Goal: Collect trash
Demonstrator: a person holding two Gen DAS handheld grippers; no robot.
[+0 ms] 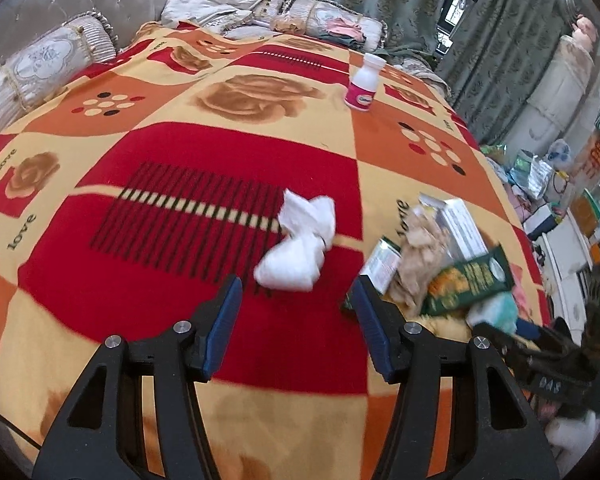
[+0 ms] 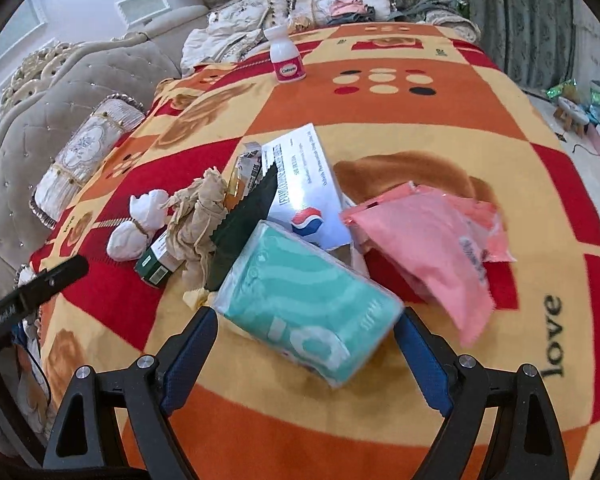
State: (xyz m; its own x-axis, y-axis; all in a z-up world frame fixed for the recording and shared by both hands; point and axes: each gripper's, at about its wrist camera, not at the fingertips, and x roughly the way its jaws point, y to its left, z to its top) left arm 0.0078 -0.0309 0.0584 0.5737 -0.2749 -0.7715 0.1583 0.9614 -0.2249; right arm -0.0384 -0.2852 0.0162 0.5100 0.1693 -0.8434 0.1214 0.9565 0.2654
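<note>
A crumpled white tissue (image 1: 300,248) lies on the red and orange blanket (image 1: 140,300), just ahead of my left gripper (image 1: 297,294), which is open and holds nothing. To its right sits a heap: beige crumpled paper (image 1: 416,256), a small green box (image 1: 382,266), a dark green packet (image 1: 472,276) and a white carton (image 1: 460,228). In the right wrist view a teal tissue pack (image 2: 300,304) lies on the blanket between the open fingers of my right gripper (image 2: 307,314). I see no pad pressing on it. A pink plastic bag (image 2: 424,248) lies beside it.
A white bottle with a pink label (image 1: 362,84) stands upright far back on the blanket. Pillows (image 1: 40,76) and a tufted grey sofa back (image 2: 60,92) border the left and far sides. Curtains hang behind. Clutter covers the floor (image 1: 540,176) past the right edge.
</note>
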